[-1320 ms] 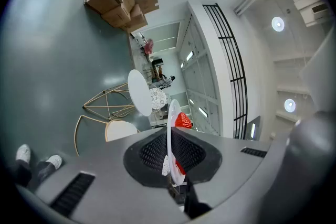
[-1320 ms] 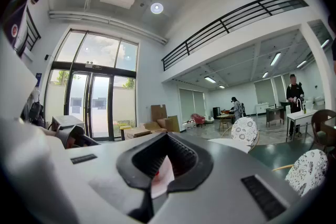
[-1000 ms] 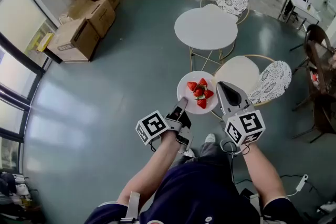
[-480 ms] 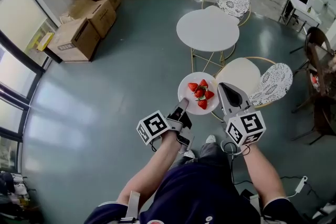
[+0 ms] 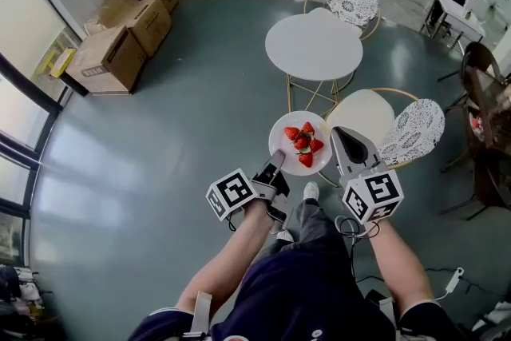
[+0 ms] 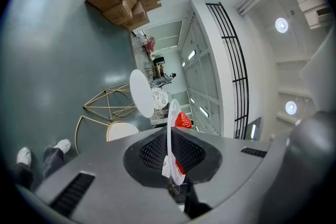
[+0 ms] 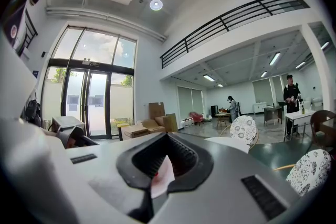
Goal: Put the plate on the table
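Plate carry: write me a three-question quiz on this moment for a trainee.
1. True or false: the plate rests on the table.
2. What lies on the plate? A. strawberries B. bread C. nothing
3. Short answer: is the plate held by the left claw, the right claw, or both?

Key
1. False: it is held in the air, short of the table.
2. A
3. Both: each claw is shut on the plate's rim, on opposite sides.
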Demonstrator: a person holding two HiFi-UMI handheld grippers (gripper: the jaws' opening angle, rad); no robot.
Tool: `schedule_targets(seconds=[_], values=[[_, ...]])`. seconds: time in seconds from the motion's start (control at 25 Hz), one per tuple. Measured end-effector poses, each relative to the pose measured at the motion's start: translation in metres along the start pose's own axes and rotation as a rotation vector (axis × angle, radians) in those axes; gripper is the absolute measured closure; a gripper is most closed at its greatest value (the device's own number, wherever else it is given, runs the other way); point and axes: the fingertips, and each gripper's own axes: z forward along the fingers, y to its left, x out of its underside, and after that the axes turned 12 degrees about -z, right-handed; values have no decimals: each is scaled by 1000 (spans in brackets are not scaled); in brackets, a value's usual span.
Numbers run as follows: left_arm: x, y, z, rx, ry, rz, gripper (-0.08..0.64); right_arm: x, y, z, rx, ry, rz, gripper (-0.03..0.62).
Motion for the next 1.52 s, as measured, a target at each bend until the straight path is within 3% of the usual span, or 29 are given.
schedule_targets(seconds=[0.4,1.0,1.52], values=[[-26,0,57,-24,1,-5,545,8,-47,48,3,6,16,588],[-84,-10,189,-56,-14,6,545,32,-153,156,-21,5,61,588],[-104,-33,260,-61,-40,9,545,23,-218,205,-48,-3,50,588]])
